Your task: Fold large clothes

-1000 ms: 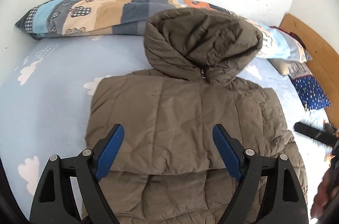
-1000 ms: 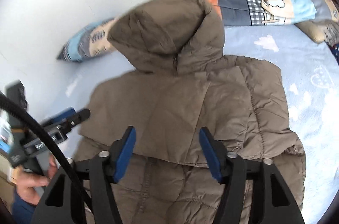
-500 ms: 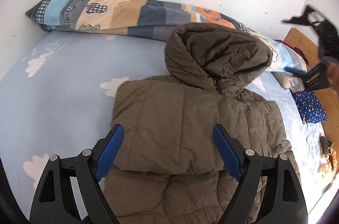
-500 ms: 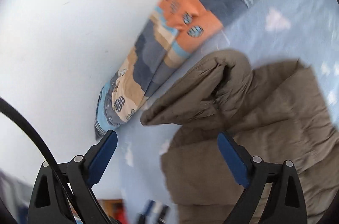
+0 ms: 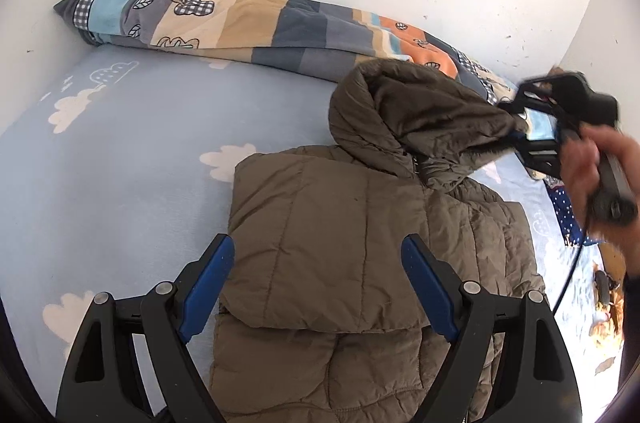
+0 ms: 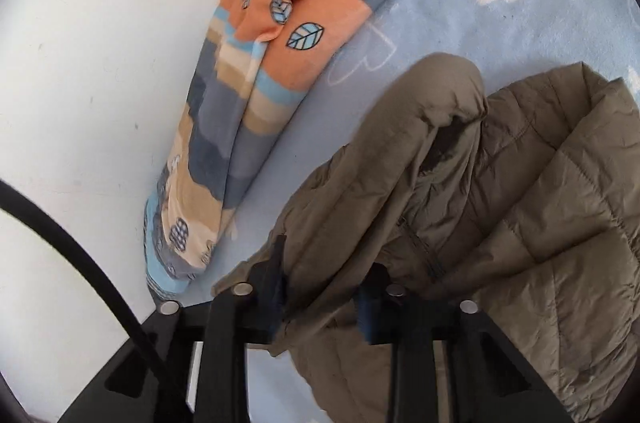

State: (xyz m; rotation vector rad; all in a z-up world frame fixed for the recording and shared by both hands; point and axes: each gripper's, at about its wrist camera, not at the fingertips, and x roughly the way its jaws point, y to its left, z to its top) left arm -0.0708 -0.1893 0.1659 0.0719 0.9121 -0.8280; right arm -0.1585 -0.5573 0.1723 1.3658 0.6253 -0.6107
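Brown hooded jacket (image 5: 360, 243) lies on bed (image 5: 120, 151), sleeves folded in, long axis running from jaws toward wall, hood (image 5: 408, 111) at far end beside patterned quilt (image 5: 240, 19).
Right gripper (image 6: 320, 297) jaws just closing, now clenched on hood edge; right hand (image 5: 592, 159) nearest hood.
Left gripper (image 5: 320, 287) released, jaws spread wide above jacket body, nothing between.
Likely next: hood comes back along long axis, onto body.

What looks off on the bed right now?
Only the hood: it's lifted off the sheet, pinched by the right gripper, whose jaws have just closed on it. The rest of the jacket lies folded flat. No damage visible.
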